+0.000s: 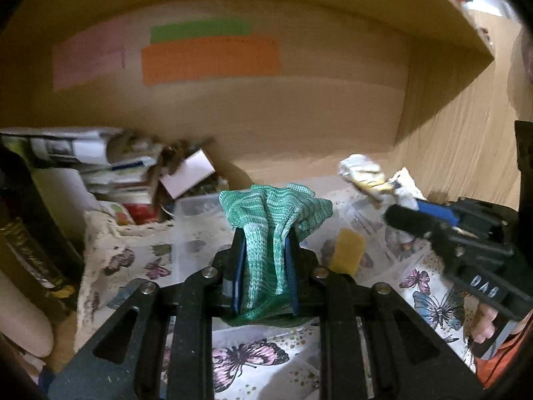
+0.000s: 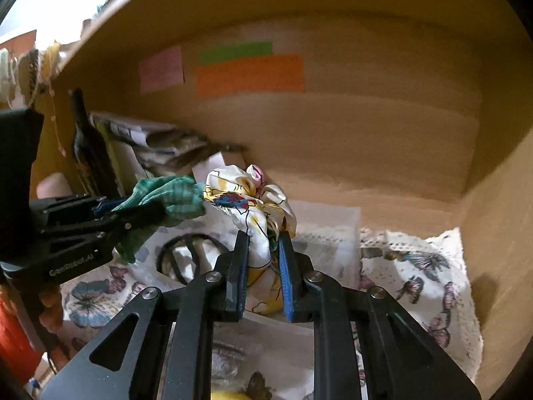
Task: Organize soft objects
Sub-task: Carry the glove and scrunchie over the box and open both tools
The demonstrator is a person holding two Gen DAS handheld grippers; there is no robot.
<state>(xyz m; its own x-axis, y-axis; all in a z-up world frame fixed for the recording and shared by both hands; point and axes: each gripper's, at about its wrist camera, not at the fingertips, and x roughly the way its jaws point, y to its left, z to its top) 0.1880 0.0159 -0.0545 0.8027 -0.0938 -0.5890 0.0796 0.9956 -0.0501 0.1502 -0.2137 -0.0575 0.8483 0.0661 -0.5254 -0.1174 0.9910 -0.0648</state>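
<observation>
My left gripper [image 1: 265, 236] is shut on a green knitted cloth [image 1: 273, 220], which bunches above the fingertips and hangs between the blue pads, above a clear plastic box [image 1: 196, 206]. My right gripper [image 2: 263, 238] is shut on a white floral patterned cloth [image 2: 253, 200] with yellow, red and blue print. In the left wrist view the right gripper [image 1: 396, 210] holds that cloth [image 1: 366, 170] at the right. In the right wrist view the left gripper [image 2: 133, 211] with the green cloth [image 2: 166, 196] is at the left. A yellow sponge [image 1: 348, 253] lies in the box.
I am inside a wooden shelf compartment lined with a butterfly-print cloth [image 2: 416, 283]. Stacked papers and boxes [image 1: 110, 173] and a dark bottle [image 2: 90, 146] stand at the left. Pink, green and orange notes [image 1: 210, 56] stick on the back wall. A round dark ring [image 2: 186, 256] lies below.
</observation>
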